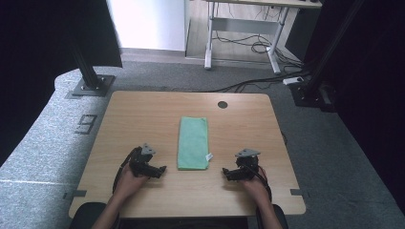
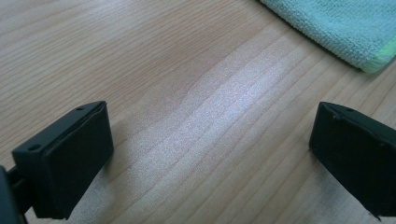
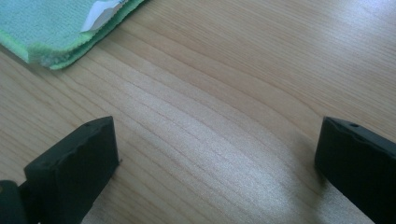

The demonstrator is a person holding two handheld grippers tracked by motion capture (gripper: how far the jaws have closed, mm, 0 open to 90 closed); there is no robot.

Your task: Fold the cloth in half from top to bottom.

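Here, a light wooden bench (image 1: 143, 119) carries a folded green cloth (image 1: 193, 143), laid lengthwise near the middle of the top, its long side running away from the person. A small white tag (image 1: 209, 156) sticks out at the cloth's near right corner. A dark round hole (image 1: 222, 104) sits in the bench near the far edge, beyond the cloth and slightly to its right.

The left tongs (image 1: 161, 170) rest low over the bench to the left of the cloth's near end, held in the person's left hand (image 1: 128, 180), and point toward the cloth. In the left gripper view the left tongs (image 2: 210, 154) are spread wide, with bare wood between the two black jaws and nothing gripped. The cloth's corner (image 2: 345, 28) lies ahead and to the right in that view, apart from both jaws.

The right tongs (image 1: 225, 172) sit to the right of the cloth's near end, held in the person's right hand (image 1: 255, 186), and also point toward the cloth. In the right gripper view the right tongs (image 3: 217, 168) are likewise spread wide over bare wood, holding nothing. The cloth's tagged corner (image 3: 60, 28) lies ahead and to the left in that view, clear of the jaws, with its layered folded edge visible.

Each of the tongs carries a grey three-cornered plate on top. The two stand on opposite sides of the cloth, near it but not touching it. Around the bench is grey carpet (image 1: 47, 138), and another desk (image 1: 243, 33) with loose cables under it stands farther off.
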